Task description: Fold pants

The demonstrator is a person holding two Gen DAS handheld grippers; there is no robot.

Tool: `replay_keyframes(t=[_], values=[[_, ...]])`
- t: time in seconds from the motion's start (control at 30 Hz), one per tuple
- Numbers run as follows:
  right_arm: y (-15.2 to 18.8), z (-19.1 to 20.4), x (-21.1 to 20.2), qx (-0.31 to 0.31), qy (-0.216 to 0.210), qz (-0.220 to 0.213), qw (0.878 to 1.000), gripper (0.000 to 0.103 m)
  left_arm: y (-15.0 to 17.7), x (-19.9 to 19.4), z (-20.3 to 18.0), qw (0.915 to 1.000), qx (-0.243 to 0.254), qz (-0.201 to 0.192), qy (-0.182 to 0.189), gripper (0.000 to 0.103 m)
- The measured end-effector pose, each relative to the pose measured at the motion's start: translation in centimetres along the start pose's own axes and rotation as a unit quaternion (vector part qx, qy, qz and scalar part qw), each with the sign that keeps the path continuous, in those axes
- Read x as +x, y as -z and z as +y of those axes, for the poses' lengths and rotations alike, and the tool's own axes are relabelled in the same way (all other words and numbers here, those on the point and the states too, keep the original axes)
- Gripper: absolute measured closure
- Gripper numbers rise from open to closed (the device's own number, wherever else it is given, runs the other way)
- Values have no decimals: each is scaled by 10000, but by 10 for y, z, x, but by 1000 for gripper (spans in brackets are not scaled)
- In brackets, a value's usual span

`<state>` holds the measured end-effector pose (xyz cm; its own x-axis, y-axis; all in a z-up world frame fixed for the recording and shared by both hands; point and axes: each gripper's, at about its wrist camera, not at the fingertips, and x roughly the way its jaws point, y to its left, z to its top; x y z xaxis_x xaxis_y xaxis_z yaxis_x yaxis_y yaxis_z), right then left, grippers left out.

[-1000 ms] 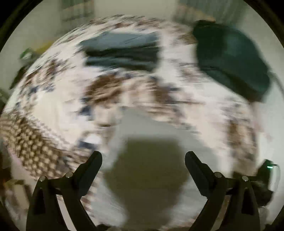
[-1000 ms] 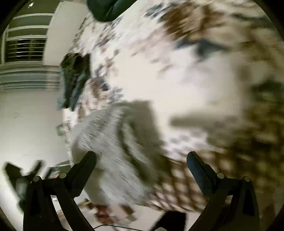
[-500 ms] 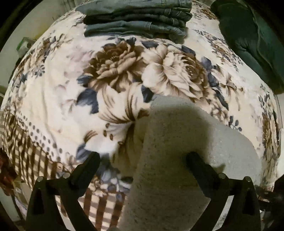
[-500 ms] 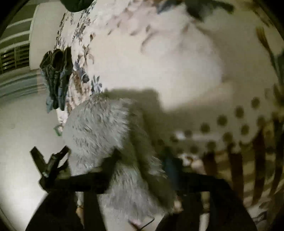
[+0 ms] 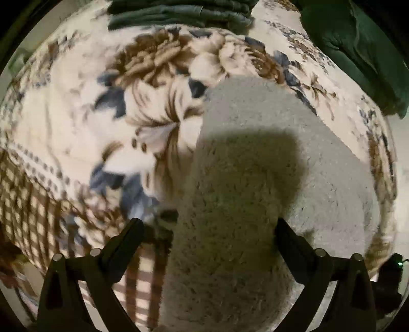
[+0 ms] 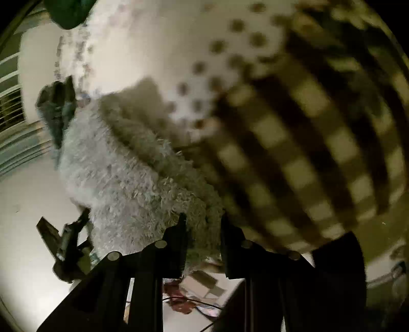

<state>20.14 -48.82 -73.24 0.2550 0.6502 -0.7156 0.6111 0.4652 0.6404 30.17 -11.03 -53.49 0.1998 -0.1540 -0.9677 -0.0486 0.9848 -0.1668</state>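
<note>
1. grey fuzzy fleece pants [image 5: 245,178] lie on the cream floral blanket [image 5: 76,122], reaching its checked near edge; the left gripper [image 5: 208,227] is spread wide over them, holding nothing. folded dark jeans [image 5: 179,12] sit at the blanket's far edge.
2. right wrist view: the right gripper [image 6: 203,222] is nearly closed, pinching the pants [image 6: 127,178] at the blanket's [image 6: 294,143] checked border.
</note>
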Motion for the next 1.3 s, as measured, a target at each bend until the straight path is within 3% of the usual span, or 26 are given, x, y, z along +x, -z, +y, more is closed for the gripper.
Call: replay_keyframes(t=[0.03,0.07,0.1,0.13,0.2,0.27,0.43,0.5,0.57,0.67,0.73,0.77,0.8,0.83,0.9,0.97,1.03,1.1,1.13,1.17,1.2,1.23,1.27,1.3], values=[[-1,5,-2,-80,8,78,9999,72,-1,-4,0,10000,61,-29,4,0],[-2,13,-6,-222,78,136,9996,56,-2,-9,0,9999,132,-59,17,0],[-2,26,-16,-458,271,93,9985,50,-3,-14,1,9998,142,-84,60,0],[-3,40,-32,-641,238,-138,9976,48,-2,-18,3,9998,141,-112,123,0],[-6,58,-58,-817,-31,-533,9952,25,-1,-26,8,9994,118,-145,284,0],[-21,75,-68,-762,-233,-859,9931,17,1,-30,12,9988,101,-176,440,0],[-83,95,-5,-281,-549,-344,9975,19,5,-19,22,9980,164,-55,606,0],[-89,112,18,-386,-484,-319,9976,67,5,-14,27,9979,180,-71,614,0],[-82,140,21,-1108,26,-629,9918,70,4,-10,30,9979,271,-122,576,0],[-81,141,0,-1125,24,-1311,9850,72,4,-5,36,9970,167,-80,755,0],[-84,133,0,-979,-26,-1377,9856,69,4,-5,34,9976,128,-58,683,0],[-85,128,7,-906,-64,-1106,9897,63,3,-7,33,9979,126,-65,634,0],[-84,125,10,-817,-38,-873,9928,48,3,-10,32,9979,110,-57,640,0],[-80,123,7,-756,60,-791,9940,41,3,-16,31,9977,83,-59,668,0],[-64,118,-14,-846,93,-1017,9912,19,5,-28,30,9972,72,-142,724,0],[-36,108,-39,-869,247,-1281,9876,18,10,-36,29,9968,48,-167,783,0],[-9,79,-52,-559,256,-1254,9902,18,15,-38,30,9970,9,-154,759,0],[15,40,-48,-5,-239,-1009,9946,18,19,-33,32,9973,-50,-106,726,0],[23,20,-35,325,-707,-872,9931,18,21,-30,33,9975,-78,-87,703,0],[26,11,-23,517,-956,-812,9908,27,22,-25,33,9978,-111,-31,659,0],[29,3,-11,664,-1169,-782,9878,61,23,-22,34,9978,-142,-15,655,0],[31,0,1,704,-1314,-762,9859,80,24,-19,36,9978,-166,-9,641,0],[35,0,9,638,-1271,-763,9869,88,24,-15,37,9982,-145,7,586,0],[37,1,11,564,-1130,-848,9884,89,24,-13,37,9982,-125,24,582,0]])
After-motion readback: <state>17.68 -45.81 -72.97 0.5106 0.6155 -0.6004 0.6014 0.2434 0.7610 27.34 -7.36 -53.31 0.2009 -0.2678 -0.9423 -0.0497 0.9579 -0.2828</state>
